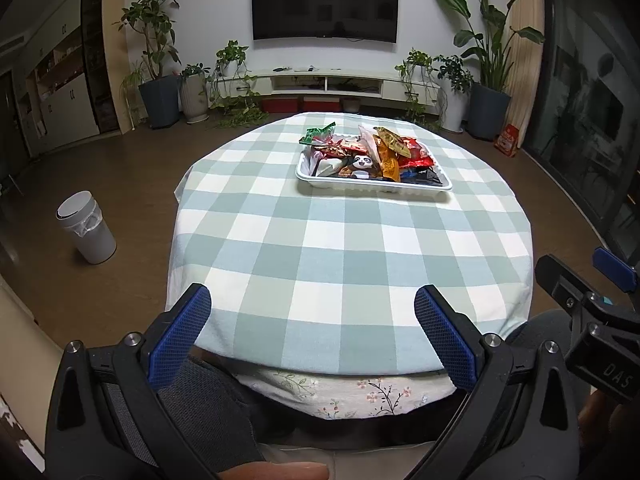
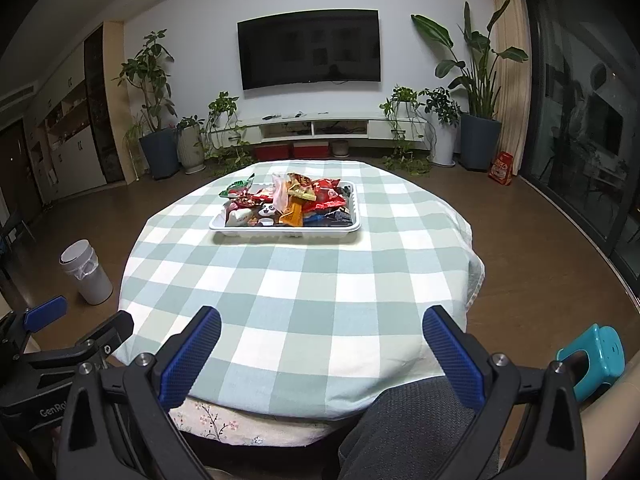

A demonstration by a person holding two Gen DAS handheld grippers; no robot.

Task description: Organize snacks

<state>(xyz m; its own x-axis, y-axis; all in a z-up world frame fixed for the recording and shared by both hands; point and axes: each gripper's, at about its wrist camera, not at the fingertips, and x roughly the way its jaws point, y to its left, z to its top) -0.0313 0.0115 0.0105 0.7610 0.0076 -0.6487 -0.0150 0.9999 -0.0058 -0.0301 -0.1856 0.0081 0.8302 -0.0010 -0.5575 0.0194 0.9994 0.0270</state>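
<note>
While both tools hang back at the near edge of the desk [image 1: 320, 248], I take the white tray [image 1: 374, 188] as my landmark: it sits on the checked cloth toward the far side, heaped with snack packets [image 1: 376, 152], and its long axis runs left to right across my line of sight. The left hand-held gripper [image 1: 314, 336] is released, its blue pads spread wide with nothing between them, and the tray lies ahead of it and a little to the right. The right hand-held gripper [image 2: 322, 354] is equally released and empty, and from it the tray lies ahead and slightly to the left. So the tray is roughly between the two lines of reach, well apart from both; I judge neither hand clearly nearer, though the green packet [image 1: 318, 135] overhanging the tray's left end favours the left tool, and the red packets [image 2: 326, 196] toward the tray's right end favour the right. A panda-faced packet [image 1: 362, 163] sits near the tray's front wall at its middle. Nothing lies on the cloth outside the tray, apart from that overhanging green corner, so the snacks look gathered already. Any next move I make calls for a long forward reach over bare cloth before closing on a packet.
</note>
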